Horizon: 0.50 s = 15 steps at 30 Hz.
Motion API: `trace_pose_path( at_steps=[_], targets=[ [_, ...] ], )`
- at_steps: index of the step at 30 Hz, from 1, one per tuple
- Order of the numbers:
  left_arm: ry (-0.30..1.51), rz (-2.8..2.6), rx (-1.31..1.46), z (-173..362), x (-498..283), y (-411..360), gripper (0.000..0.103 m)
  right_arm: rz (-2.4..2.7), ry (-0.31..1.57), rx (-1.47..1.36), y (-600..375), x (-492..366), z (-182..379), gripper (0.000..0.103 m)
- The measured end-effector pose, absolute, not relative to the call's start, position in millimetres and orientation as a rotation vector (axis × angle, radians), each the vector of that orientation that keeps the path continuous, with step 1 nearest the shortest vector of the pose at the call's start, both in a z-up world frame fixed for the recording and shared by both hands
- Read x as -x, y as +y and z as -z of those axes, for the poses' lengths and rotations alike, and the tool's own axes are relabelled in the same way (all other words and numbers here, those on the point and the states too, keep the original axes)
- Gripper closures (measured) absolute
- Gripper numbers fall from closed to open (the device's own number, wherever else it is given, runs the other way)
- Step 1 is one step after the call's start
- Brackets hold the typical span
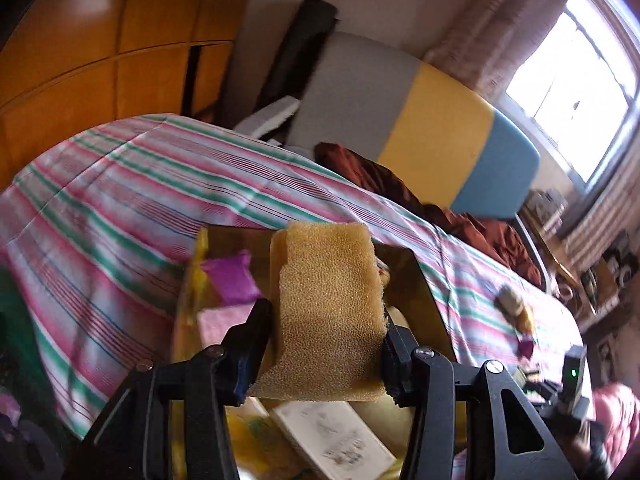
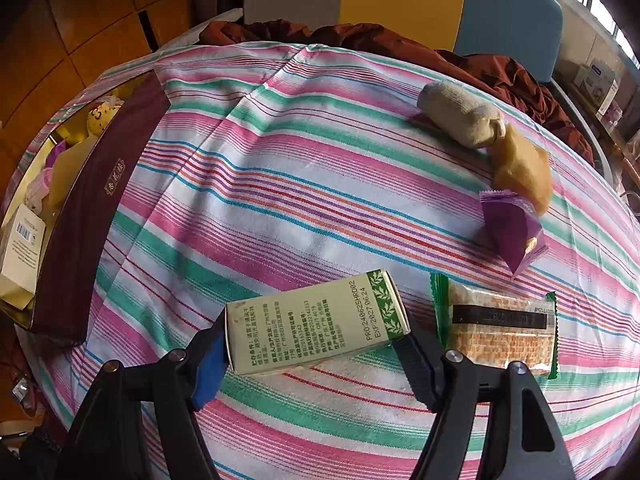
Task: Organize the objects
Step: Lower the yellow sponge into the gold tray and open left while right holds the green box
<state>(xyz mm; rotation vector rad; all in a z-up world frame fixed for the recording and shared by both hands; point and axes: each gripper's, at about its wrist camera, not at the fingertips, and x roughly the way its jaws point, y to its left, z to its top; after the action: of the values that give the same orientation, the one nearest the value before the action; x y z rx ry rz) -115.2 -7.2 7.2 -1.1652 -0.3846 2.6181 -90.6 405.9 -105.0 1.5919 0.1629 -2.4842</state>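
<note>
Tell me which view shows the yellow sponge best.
The left wrist view: the yellow sponge fills the centre, clamped in the left hand-held gripper above the open box. The right wrist view shows no sponge.

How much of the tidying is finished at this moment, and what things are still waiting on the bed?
Done: several items lie in the dark box. In hand: the left gripper carries a yellow sponge above it; the right gripper clamps a green carton. Left: beige sock roll, tan pouch, purple packet, cracker pack.

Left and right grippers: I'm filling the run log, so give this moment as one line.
left gripper: shut on sponge, above box | right gripper: shut on green carton, on striped sheet
</note>
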Motion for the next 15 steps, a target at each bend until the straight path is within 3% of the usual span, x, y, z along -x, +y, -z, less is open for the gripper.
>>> trace_pose_path(
  at_steps=[6,15],
  targets=[
    [-0.443,-2.638,1.209,-2,130,-32,0.053,2.484,0.175,-1.594,403,93,106,0.028],
    [-0.478,-2.536,1.271,16,154,-3,0.053,2.483,0.172,-1.597,404,93,106,0.028]
  ],
)
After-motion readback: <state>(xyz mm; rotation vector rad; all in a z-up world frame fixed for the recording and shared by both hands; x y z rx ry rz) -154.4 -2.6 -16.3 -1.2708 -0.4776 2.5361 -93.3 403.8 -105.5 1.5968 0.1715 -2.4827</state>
